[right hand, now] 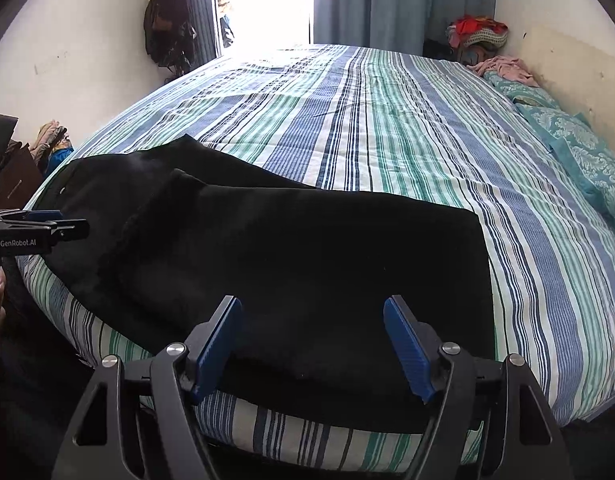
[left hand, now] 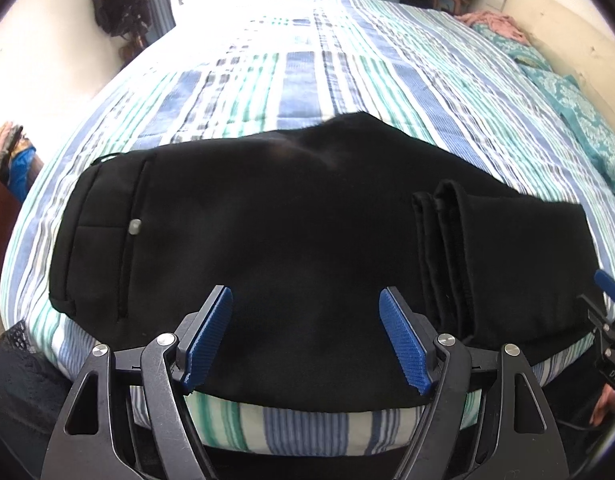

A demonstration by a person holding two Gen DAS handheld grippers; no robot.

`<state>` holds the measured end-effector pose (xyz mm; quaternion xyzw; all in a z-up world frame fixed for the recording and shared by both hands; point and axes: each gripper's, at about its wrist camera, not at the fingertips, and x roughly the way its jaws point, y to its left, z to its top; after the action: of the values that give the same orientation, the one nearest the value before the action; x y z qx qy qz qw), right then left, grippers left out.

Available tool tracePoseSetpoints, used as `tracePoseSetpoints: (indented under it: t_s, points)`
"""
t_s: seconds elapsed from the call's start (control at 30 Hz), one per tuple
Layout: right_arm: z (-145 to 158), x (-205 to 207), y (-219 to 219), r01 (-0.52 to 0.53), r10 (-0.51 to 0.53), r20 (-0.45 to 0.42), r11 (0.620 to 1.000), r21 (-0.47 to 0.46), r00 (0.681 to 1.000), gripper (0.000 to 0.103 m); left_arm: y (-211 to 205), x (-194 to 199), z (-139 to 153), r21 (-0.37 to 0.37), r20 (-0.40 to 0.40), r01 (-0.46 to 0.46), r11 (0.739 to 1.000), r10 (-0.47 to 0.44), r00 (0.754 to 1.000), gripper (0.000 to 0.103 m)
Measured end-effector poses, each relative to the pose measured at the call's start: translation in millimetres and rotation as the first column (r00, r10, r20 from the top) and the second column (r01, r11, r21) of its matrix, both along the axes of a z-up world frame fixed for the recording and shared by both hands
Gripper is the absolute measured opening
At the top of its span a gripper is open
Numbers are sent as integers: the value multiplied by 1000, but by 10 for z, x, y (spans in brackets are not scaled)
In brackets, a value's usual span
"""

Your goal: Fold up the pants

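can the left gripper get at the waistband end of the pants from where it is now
Probably yes. The left gripper is open over the near edge of the black pants, and nothing lies between it and the waistband off to its left on the bed.

One pair black pants (left hand: 267, 216), folded, on one bed (right hand: 387, 120). Two grippers: left gripper (left hand: 307, 320), right gripper (right hand: 313, 328), each with two blue-padded fingers, four pads total. One metal button (left hand: 135, 227) on pants. Two teal patterned pillows (right hand: 579, 148). One pink garment (right hand: 503, 67). One hanging backpack (right hand: 167, 20). One clothes heap (right hand: 477, 32) in corner.
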<state>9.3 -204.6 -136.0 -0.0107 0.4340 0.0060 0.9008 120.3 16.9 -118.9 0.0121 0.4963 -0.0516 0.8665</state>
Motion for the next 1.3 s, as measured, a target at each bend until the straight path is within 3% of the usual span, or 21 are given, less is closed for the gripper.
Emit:
tracePoseSetpoints:
  t_s: [0.1,0.23,0.37,0.43,0.5,0.57,0.63,0.7,0.73,0.77,0.8,0.87,0.97,1.13,1.23,1.3]
  points:
    - [11,-10,-33,9,-10,6,1000,9,1000,74,585,205,96,-83,-3,-114,990,114,993,79]
    - [34,-9,-83,19,-20,16,999,35,1000,74,1517,470,159,-149,-35,-262,953,260,965,83]
    - [44,6,-105,23,-24,17,998,62,1000,74,1983,775,-34,-155,-164,-223,962,198,967,85]
    - [50,10,-97,21,-22,20,998,67,1000,74,2021,898,-199,-167,-224,-179,969,140,965,85]
    - [59,10,-80,20,-22,24,998,67,999,74,1995,976,-388,-170,-267,-157,973,108,958,93]
    - [69,6,-66,19,-20,27,998,65,999,74,1982,1017,-537,-194,-291,-162,968,101,951,103]
    - [82,-10,-67,19,-21,31,998,61,999,74,2004,1023,-645,-239,-312,-197,951,117,943,103]
    - [97,-31,-91,26,-29,39,998,61,999,74,1980,1014,-645,-236,-311,-208,949,129,942,102]
    - [103,-38,-113,32,-34,42,997,64,999,74,1946,1004,-624,-233,-310,-197,952,119,943,91]
    - [108,-39,-136,39,-42,44,997,69,998,74,1912,982,-581,-272,-307,-175,946,86,948,58]
    - [110,-38,-160,46,-50,45,996,75,998,74,1905,987,-537,-290,-313,-178,940,82,946,51]
    - [112,-30,-214,62,-67,45,994,93,997,74,1916,924,-415,-291,-308,-213,933,119,944,21]
    - [133,-26,-290,86,-93,52,987,133,994,74,1922,809,-108,-382,-291,-266,885,159,944,17]
    - [215,-42,-410,112,-131,85,974,195,988,74,1387,637,723,-538,-188,-150,829,55,981,15]
    - [257,-54,-506,135,-163,104,962,237,981,74,668,582,1100,-538,-117,-23,842,-48,992,15]
    - [279,-71,-594,162,-197,112,952,261,974,74,119,537,1183,-540,-95,49,840,-118,988,15]
